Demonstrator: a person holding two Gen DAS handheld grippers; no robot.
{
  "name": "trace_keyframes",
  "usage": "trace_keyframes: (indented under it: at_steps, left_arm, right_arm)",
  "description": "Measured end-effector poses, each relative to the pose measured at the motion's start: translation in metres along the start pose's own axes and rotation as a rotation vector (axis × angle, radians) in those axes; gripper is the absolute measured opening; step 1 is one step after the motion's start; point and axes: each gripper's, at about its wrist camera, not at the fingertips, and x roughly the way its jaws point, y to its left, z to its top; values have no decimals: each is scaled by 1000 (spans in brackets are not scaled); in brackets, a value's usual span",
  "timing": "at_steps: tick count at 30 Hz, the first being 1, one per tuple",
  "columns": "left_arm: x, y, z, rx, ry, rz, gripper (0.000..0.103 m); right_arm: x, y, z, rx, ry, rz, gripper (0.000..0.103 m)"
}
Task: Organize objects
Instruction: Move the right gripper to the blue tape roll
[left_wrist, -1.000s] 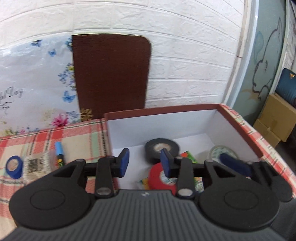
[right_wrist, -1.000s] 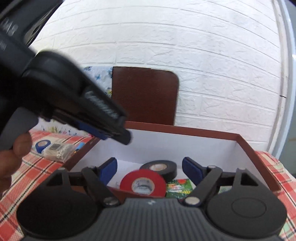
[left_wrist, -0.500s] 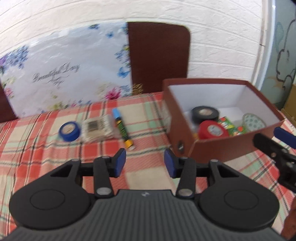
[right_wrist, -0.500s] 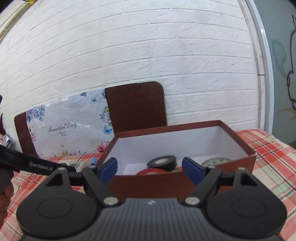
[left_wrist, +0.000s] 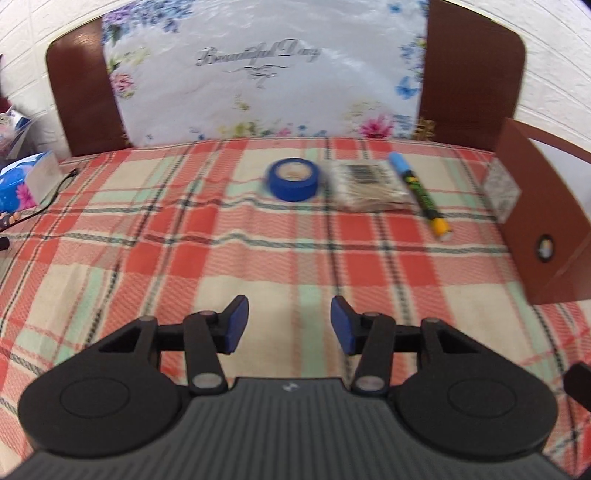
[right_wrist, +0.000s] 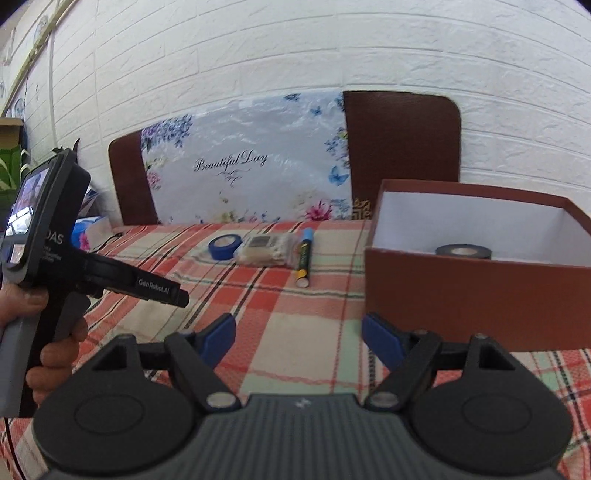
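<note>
Left wrist view: left gripper (left_wrist: 287, 325) over plaid cloth (left_wrist: 258, 266), jaws parted and just been opening, nothing between them, only bare cloth below. Ahead of the fingers, well apart from them, a row on the cloth: blue tape (left_wrist: 293, 179) straight ahead, clear packet (left_wrist: 367, 184) just right of it and about touching, marker (left_wrist: 421, 194) lying along the packet's right edge, blue cap away from the gripper. Brown box (left_wrist: 535, 229) far right, one wall seen. Floral board (left_wrist: 258, 74) stands behind the row.

Right wrist view: right gripper (right_wrist: 299, 341) spread wide, jaws empty, held over the cloth (right_wrist: 295, 314). Box (right_wrist: 461, 291) ahead and right of the right finger; black tape (right_wrist: 463, 251) inside, resting on the floor. Blue tape (right_wrist: 224, 246), packet (right_wrist: 266, 251), marker (right_wrist: 304, 256) ahead and slightly left, well apart. Left gripper (right_wrist: 183, 295) comes in from the left, held by a hand (right_wrist: 48, 332), pointing toward the row; its jaws not readable from this side.
</note>
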Motion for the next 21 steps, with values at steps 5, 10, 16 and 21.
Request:
trace_keyframes:
  at_steps: [5,10,16,21]
  left_arm:
    - [28,74,-7,-83,-72,137,56]
    - [29,114,-35,-199,-188,78,66]
    - [29,110,-37,-183,-229,53,66]
    - [35,126,-37,-254,-249,-2,66]
  right_arm:
    - [34,27,16,-87,47,39,71]
    - [96,62,51,-170,36,63,68]
    - [201,98,92,-253,49,104,69]
    - [276,108,97,-362,140,55,71]
